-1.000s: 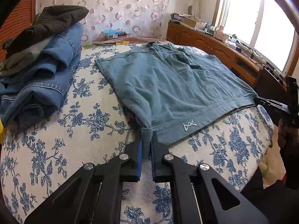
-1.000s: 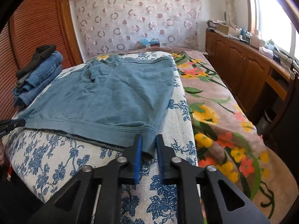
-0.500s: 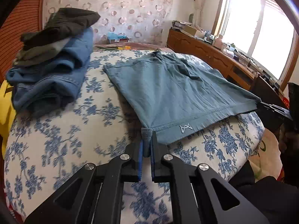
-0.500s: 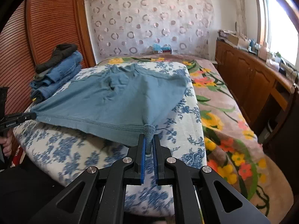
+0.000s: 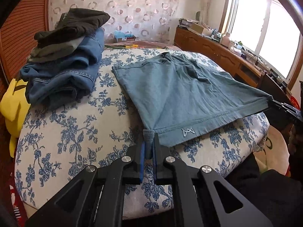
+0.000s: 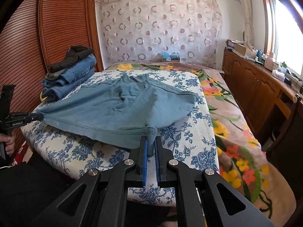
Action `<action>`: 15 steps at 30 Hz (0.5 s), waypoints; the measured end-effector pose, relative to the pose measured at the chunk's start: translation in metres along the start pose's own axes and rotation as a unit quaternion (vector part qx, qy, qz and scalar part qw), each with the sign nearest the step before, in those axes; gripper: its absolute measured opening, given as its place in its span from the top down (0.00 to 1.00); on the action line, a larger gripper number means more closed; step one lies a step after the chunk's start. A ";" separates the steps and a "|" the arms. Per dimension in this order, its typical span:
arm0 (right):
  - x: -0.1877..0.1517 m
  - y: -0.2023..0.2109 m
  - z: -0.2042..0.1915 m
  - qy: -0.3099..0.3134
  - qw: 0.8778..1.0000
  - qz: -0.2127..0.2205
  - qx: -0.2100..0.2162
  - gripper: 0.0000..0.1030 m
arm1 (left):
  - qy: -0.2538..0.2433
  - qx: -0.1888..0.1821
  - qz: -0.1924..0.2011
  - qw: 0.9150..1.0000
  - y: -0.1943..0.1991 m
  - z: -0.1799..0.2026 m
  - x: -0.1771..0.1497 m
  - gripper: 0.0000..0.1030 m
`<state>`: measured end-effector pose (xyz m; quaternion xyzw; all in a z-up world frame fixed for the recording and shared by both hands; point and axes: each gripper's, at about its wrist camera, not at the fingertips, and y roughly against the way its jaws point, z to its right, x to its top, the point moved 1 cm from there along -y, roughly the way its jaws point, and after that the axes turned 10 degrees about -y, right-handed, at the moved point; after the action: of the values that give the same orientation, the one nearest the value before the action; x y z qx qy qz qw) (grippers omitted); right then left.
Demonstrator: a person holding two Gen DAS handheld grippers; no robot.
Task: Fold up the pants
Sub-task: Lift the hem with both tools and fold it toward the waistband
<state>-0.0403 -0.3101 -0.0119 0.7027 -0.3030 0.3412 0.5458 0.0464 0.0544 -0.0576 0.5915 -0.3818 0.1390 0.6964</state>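
Teal-blue pants [image 5: 181, 90] lie spread on the blue-flowered bed cover [image 5: 68, 128], their near hem lifted and stretched taut. My left gripper [image 5: 148, 143] is shut on the hem's left corner. My right gripper [image 6: 151, 141] is shut on the hem's right corner. The pants also show in the right wrist view [image 6: 117, 107], raised off the bed along the front edge. The right gripper shows at the far right of the left wrist view [image 5: 284, 107], the left gripper at the far left of the right wrist view [image 6: 19, 119].
A stack of folded jeans and dark clothes [image 5: 66, 64] sits on the bed's back left. A yellow item [image 5: 11, 106] lies beside it. A flowered blanket [image 6: 233, 124] covers the bed's right side. A wooden cabinet [image 6: 261, 90] lines the window wall.
Both grippers have closed on the hem corners and lifted them up and back toward me, pulling the hem taut off the bed.
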 end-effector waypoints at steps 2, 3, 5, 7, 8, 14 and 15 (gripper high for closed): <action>0.000 0.000 0.001 -0.002 1.000 -0.001 0.000 0.93 | -0.001 -0.001 -0.002 1.000 0.000 0.001 -0.002 0.93; -0.001 0.001 0.000 -0.002 1.000 -0.001 0.000 0.93 | -0.001 -0.001 -0.002 1.000 0.000 0.001 -0.003 0.93; 0.001 -0.001 -0.002 0.002 1.000 -0.001 -0.001 0.93 | 0.000 -0.002 -0.002 1.000 -0.001 0.000 -0.005 0.93; 0.002 0.000 -0.009 0.005 1.000 0.001 -0.001 0.93 | 0.001 -0.003 -0.003 1.000 -0.001 0.000 -0.006 0.93; 0.002 0.000 -0.011 0.005 1.000 0.002 -0.001 0.93 | 0.001 -0.004 -0.003 1.000 -0.001 0.000 -0.007 0.93; 0.004 -0.002 -0.016 0.008 1.000 0.004 0.003 0.93 | 0.003 -0.004 -0.002 1.000 0.000 0.000 -0.007 0.92; 0.004 -0.003 -0.015 0.009 1.000 0.004 0.004 0.93 | 0.003 -0.003 -0.001 1.000 0.000 -0.001 -0.006 0.91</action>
<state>-0.0379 -0.2952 -0.0075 0.7004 -0.2998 0.3508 0.5444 0.0421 0.0568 -0.0617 0.5891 -0.3796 0.1393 0.6996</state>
